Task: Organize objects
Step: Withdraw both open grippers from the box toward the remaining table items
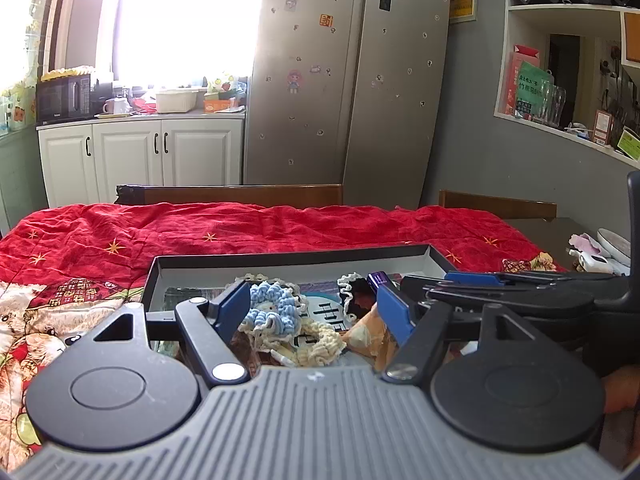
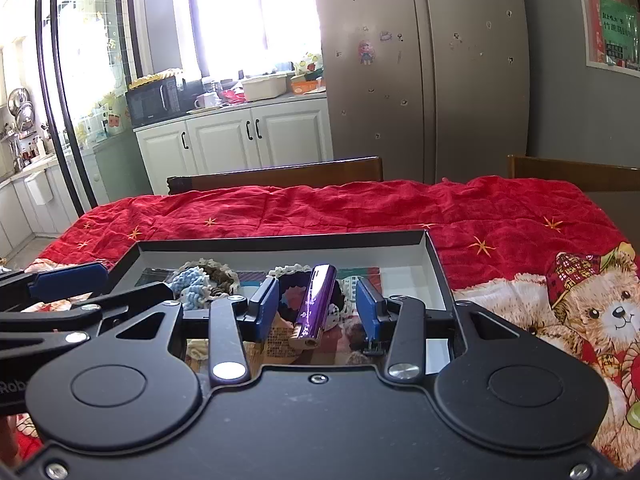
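Kitchen backdrop: steel fridge (image 2: 424, 72) and white cabinets (image 2: 236, 136) standing behind table under red quilt (image 2: 320, 208). Shallow black box (image 2: 280, 245) sitting on quilt, holding all items. Left gripper (image 1: 314, 314) hovering low over box, jaws spread wide, blue-and-cream crochet piece (image 1: 276, 312) lying between them, ungripped. Right gripper (image 2: 318, 304) likewise gaping over box; purple metallic lighter (image 2: 314, 304) lying between its fingers, touching neither. Second crochet piece, dark with cream edging (image 2: 292, 280), resting under lighter.
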The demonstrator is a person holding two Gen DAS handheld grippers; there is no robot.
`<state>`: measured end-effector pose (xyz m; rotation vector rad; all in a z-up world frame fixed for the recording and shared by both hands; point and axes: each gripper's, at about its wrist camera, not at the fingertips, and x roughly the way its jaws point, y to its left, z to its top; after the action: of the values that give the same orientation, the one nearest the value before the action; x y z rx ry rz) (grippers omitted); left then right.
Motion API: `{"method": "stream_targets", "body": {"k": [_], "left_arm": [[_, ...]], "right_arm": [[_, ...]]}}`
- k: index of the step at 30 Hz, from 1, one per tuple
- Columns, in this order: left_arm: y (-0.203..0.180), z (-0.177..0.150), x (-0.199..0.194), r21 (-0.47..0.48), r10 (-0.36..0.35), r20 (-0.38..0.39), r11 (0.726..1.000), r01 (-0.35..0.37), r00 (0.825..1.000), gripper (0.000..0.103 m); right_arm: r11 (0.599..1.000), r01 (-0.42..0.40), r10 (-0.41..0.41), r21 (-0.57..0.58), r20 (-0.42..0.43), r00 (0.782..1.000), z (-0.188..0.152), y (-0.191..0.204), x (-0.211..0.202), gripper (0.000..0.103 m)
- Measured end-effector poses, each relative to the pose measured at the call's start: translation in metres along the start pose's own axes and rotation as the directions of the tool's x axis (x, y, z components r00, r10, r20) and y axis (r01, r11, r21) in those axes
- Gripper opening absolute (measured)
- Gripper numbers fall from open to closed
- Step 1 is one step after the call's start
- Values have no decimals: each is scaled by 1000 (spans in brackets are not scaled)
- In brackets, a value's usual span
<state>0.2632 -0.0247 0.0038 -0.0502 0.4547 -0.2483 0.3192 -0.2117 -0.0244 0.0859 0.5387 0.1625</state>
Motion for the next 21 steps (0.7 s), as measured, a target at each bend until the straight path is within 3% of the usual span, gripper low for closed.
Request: {"method": "stream_targets", "body": {"k": [12,21], "left_arm": [[0,-3,-45,-20,-49,8,999,49,999,84],[-15,-15,-79,35,-56,7,998,55,998,86]], "right_arm": [[999,-2,2,-35,12,1000,0,1,-51,42],[996,-24,24,-83,9,1000,-16,8,-98,44]]}}
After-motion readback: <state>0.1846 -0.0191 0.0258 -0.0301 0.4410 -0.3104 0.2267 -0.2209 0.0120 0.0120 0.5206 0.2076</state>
